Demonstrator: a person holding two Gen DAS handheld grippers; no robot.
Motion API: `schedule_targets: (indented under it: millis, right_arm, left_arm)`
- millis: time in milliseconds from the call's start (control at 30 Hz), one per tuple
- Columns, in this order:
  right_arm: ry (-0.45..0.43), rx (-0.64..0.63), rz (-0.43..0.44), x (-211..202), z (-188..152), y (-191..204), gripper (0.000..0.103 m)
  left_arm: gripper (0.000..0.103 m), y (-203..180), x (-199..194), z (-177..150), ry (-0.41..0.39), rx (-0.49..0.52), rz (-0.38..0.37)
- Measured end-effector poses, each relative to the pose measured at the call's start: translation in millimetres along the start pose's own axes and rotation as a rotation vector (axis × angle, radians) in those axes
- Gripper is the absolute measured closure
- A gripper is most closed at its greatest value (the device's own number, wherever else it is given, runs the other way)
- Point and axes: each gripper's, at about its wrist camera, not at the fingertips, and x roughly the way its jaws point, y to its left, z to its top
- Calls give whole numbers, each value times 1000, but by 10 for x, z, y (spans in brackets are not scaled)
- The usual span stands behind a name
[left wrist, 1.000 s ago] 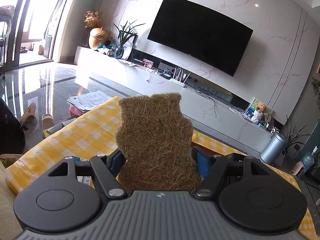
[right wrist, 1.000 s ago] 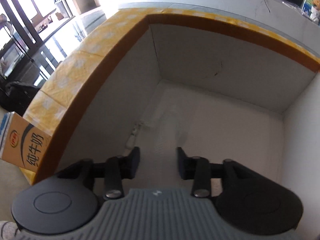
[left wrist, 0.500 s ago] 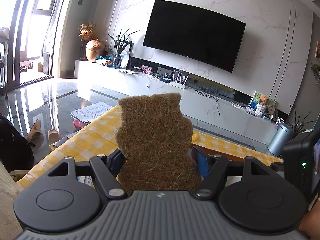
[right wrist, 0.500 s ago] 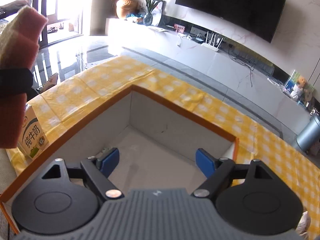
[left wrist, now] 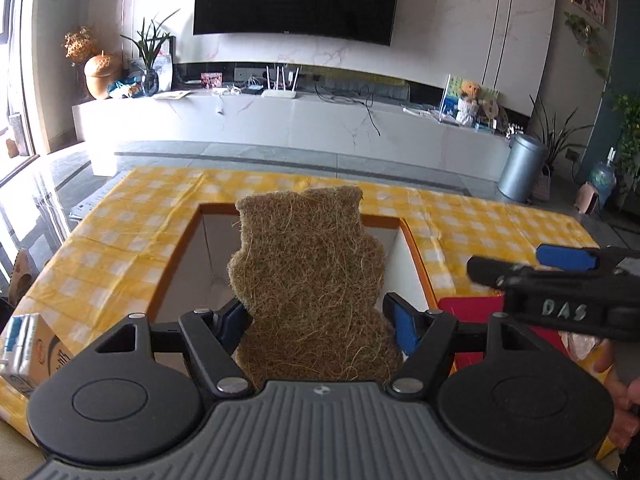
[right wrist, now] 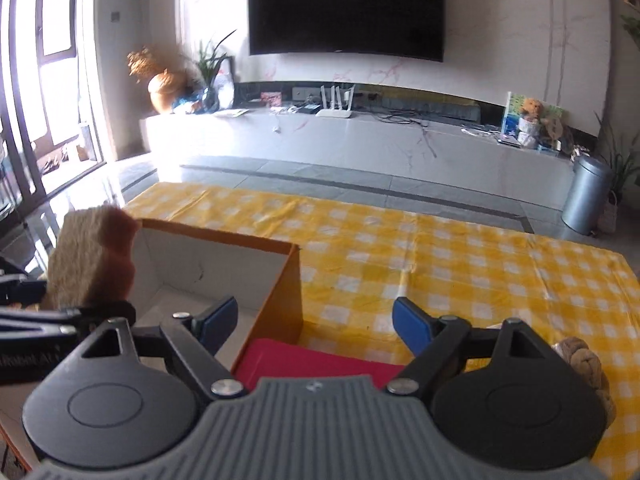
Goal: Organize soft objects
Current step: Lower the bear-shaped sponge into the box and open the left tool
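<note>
While pinched upright between the blue pads of the left gripper point(left wrist: 318, 320), coarse brown fibre pad point(left wrist: 310, 292) held above the near edge of the open cardboard box point(left wrist: 416, 264), hiding much of its white inside. Right gripper point(right wrist: 314, 322) spread wide with nothing between its pads, jaws lately opened to that width, hanging over the box's right wall and a red flat thing point(right wrist: 320, 362) lying just beside that wall. Seen from the left wrist, reaching in from the right, near the box's right rim and bearing the letters "DAS". Milk carton point(left wrist: 24, 350) at the left table edge, just outside the box, print too blurred to read. Knotted beige thing point(right wrist: 582, 362) on the yellow checked cloth point(right wrist: 440, 264) at the right, partly behind the gripper body. Broad bare cloth beyond and right of the box; grey floor, a low white TV bench point(left wrist: 280, 124) and a dark wall screen point(right wrist: 346, 6) farther off
</note>
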Motion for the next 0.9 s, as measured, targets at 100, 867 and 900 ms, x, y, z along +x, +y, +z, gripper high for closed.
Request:
schedule_targets:
  millis: [100,867,900]
  right_arm:
    - [-15,90,1,8,-28,-205,20]
    - [51,220,104,141,-162,-128,20]
    - [49,219,103,134,-158,-124,20]
  left_arm:
    - [21,-45,217,-123,101,15,-15]
    - [0,80,270,-276,169,-44,-71]
    - [0,88,254,-275,164,-43,-69]
